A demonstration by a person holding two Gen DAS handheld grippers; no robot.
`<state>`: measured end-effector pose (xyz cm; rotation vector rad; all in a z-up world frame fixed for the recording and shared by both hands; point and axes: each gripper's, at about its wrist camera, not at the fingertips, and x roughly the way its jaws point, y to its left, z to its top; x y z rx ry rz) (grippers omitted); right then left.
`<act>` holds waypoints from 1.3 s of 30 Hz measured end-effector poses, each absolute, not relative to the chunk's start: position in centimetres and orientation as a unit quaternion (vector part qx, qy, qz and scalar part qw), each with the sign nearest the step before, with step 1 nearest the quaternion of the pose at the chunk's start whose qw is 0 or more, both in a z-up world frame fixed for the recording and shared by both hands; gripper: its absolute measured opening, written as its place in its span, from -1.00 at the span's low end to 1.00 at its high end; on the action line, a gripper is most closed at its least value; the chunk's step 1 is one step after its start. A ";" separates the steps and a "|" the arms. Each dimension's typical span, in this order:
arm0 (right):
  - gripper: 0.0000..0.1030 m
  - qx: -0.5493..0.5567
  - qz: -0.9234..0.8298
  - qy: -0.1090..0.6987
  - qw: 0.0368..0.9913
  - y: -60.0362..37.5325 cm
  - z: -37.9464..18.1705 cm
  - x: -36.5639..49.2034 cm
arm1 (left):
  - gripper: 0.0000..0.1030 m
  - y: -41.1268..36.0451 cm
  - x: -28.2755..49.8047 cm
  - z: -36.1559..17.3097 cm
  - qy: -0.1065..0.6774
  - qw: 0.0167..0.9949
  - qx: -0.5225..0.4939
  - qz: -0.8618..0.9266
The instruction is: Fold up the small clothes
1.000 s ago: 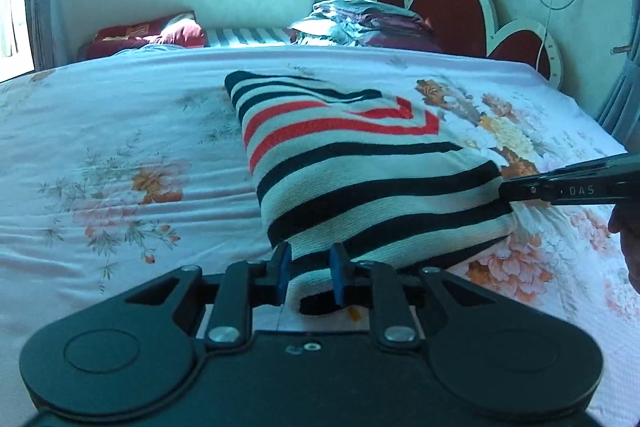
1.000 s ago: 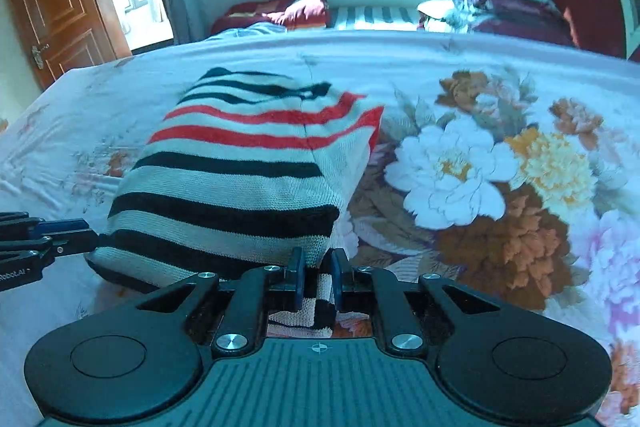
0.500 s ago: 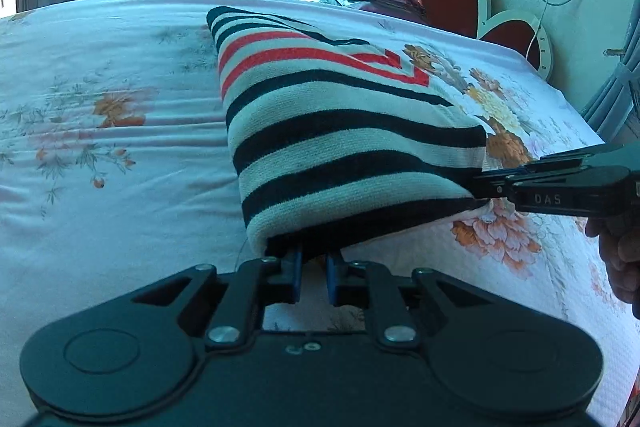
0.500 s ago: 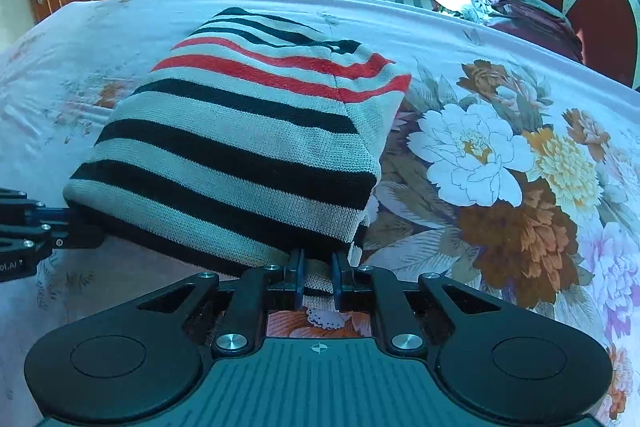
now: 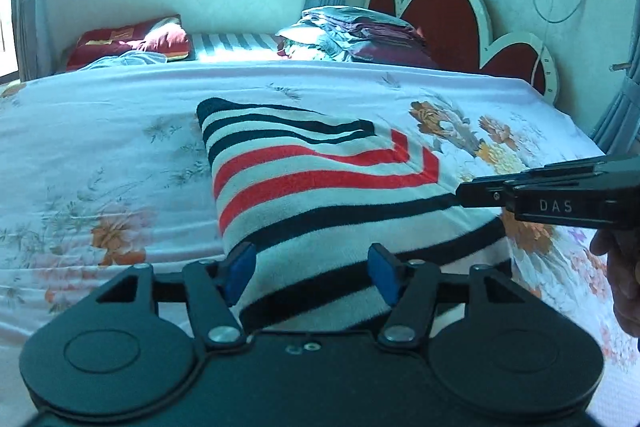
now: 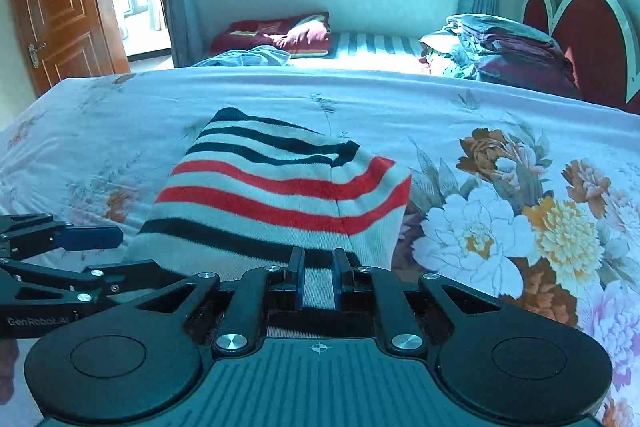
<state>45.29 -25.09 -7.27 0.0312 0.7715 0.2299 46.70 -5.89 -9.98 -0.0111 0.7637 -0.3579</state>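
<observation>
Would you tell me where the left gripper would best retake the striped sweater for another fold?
Probably the near edge of the sweater, on the corner opposite the right gripper, coming in low from the near side. That hem lies thick and doubled towards the left gripper, whose jaws are opening around it, while the right gripper is pinching the other corner. The far end lies flat on the bed.
</observation>
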 end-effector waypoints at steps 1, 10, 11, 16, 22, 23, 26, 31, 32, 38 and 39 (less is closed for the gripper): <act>-0.77 0.009 0.117 0.385 0.915 -25.0 -7.9 46.2 | 0.47 -6.1 47.4 -10.6 0.380 0.911 -0.003 -0.161; -0.75 -0.041 0.130 0.421 0.897 -25.1 -11.8 47.7 | 0.74 -4.9 48.7 -13.3 0.419 0.895 -0.042 -0.149; -0.75 -0.038 0.130 0.422 0.897 -25.2 -11.8 47.7 | 0.75 -4.8 48.7 -13.3 0.419 0.895 -0.047 -0.146; -0.75 -0.037 0.134 0.422 0.896 -25.2 -11.7 47.8 | 0.76 -4.8 48.5 -13.2 0.416 0.897 -0.049 -0.139; -0.68 -0.043 0.134 0.423 0.895 -24.9 -11.6 47.9 | 0.88 -5.4 48.4 -12.8 0.414 0.901 -0.022 -0.126; -0.63 -0.043 0.132 0.422 0.896 -24.9 -11.5 47.9 | 0.92 -5.4 48.4 -12.8 0.415 0.901 -0.022 -0.124; 0.16 -0.022 0.115 0.395 0.911 -25.7 -10.7 47.5 | 1.00 -5.0 48.5 -12.5 0.421 0.899 -0.029 -0.116; 0.72 0.177 0.057 0.366 0.912 -33.6 -9.9 46.6 | 1.00 -2.8 47.8 -11.7 0.410 0.902 -0.083 -0.108; 0.72 0.195 0.073 0.370 0.905 -34.5 -10.1 46.6 | 0.98 -2.0 47.8 -11.7 0.407 0.901 -0.104 -0.111; 0.72 0.329 0.143 0.414 0.837 -38.2 -12.9 48.1 | 0.83 0.8 50.0 -13.1 0.434 0.858 -0.234 -0.145; 0.72 0.341 0.150 0.417 0.829 -38.5 -13.4 48.5 | 0.83 0.7 50.5 -13.4 0.445 0.852 -0.233 -0.148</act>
